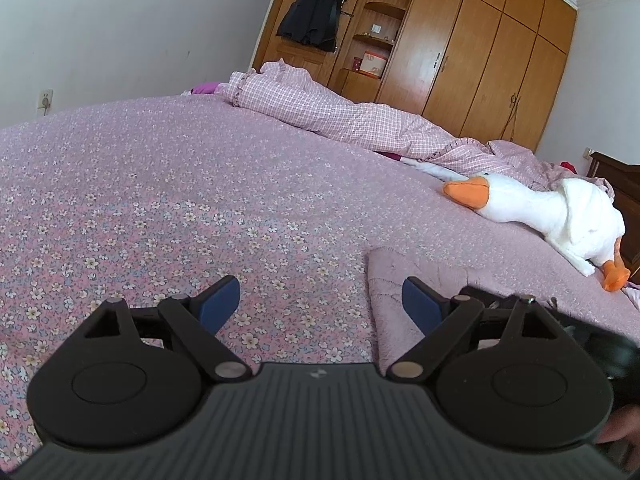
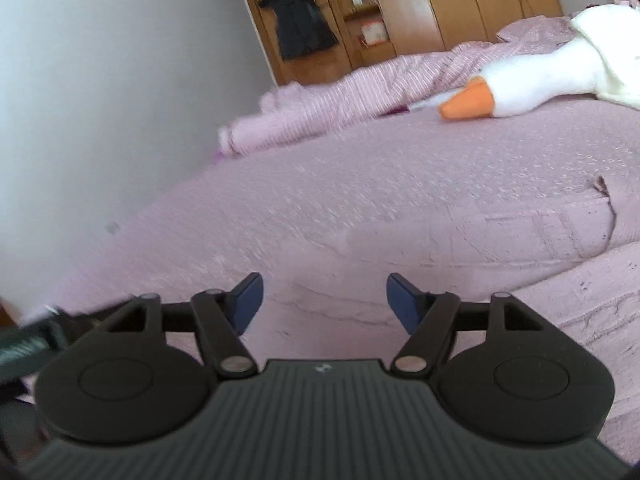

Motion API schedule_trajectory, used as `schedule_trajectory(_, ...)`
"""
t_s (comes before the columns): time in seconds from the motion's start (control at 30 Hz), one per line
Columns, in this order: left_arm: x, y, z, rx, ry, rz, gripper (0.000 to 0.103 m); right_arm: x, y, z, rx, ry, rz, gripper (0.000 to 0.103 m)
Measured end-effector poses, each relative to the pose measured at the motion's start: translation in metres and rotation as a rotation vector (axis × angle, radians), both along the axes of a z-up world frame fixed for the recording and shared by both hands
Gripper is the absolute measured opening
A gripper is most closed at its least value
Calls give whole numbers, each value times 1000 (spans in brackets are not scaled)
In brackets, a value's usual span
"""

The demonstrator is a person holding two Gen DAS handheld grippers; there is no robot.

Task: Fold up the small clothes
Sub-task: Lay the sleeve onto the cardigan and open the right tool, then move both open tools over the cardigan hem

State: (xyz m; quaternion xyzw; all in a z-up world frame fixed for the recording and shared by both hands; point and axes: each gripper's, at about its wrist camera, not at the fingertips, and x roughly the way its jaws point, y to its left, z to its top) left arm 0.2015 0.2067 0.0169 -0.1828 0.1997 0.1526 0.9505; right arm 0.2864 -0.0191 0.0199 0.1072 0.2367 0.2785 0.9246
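Observation:
A small pale pink garment [image 1: 404,276] lies flat on the flowered bedspread [image 1: 168,200], its left edge just inside my left gripper's right finger. My left gripper [image 1: 320,306] is open and holds nothing; it hovers over the bedspread at the garment's left edge. In the right wrist view the same pink garment [image 2: 460,236] spreads out under and ahead of my right gripper [image 2: 325,300], which is open and empty above the cloth. The right view is blurred. Part of the other gripper [image 1: 560,320] shows dark at the right of the left view.
A white plush goose [image 1: 556,216] with an orange beak lies to the right on the bed, also visible as the goose [image 2: 560,68]. A bunched pink checked quilt [image 1: 340,116] runs along the far side. A wooden wardrobe [image 1: 472,40] and a hanging dark coat [image 1: 314,12] stand beyond.

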Motion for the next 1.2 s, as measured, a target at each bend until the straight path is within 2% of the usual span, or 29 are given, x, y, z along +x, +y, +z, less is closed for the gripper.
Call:
schedule_trajectory(0.1,0,-1,0,3,3,-1,92,-4,-6,6,16,-12,-9,70)
schedule_trajectory(0.2,1,-2,-1,4,7,-2,92,-5,-13,11,-14,-30,-26,70)
schedule_trajectory(0.4,3,-7,-3,26,16,-16,92,-6,-33,9,-95,-70,-29,70)
schedule_trajectory(0.5,3,-7,-4,33,23,-11,92,-5,-27,7,-186,-91,-7,71)
schedule_trajectory(0.6,4,-5,-6,18,27,1,92,-12,2,-1,-323,-99,101,51)
schedule_trajectory(0.77,6,-4,-7,21,36,0,92,-23,45,-21,-416,-127,158,50)
schedule_trajectory(0.8,6,-5,-8,24,35,-2,92,-22,51,-25,-424,-118,163,35)
schedule_trajectory(0.83,7,-5,-8,26,34,-5,92,-22,55,-28,-446,-122,147,12)
schedule_trajectory(0.9,7,-4,-8,24,33,-4,92,-22,53,-28,-453,-125,93,9)
schedule_trajectory(1.0,7,-3,-8,11,32,0,92,-16,40,-20,-366,-95,63,4)
schedule_trajectory(1.2,8,-5,-8,28,36,-8,92,-24,36,-5,-339,-183,28,4)
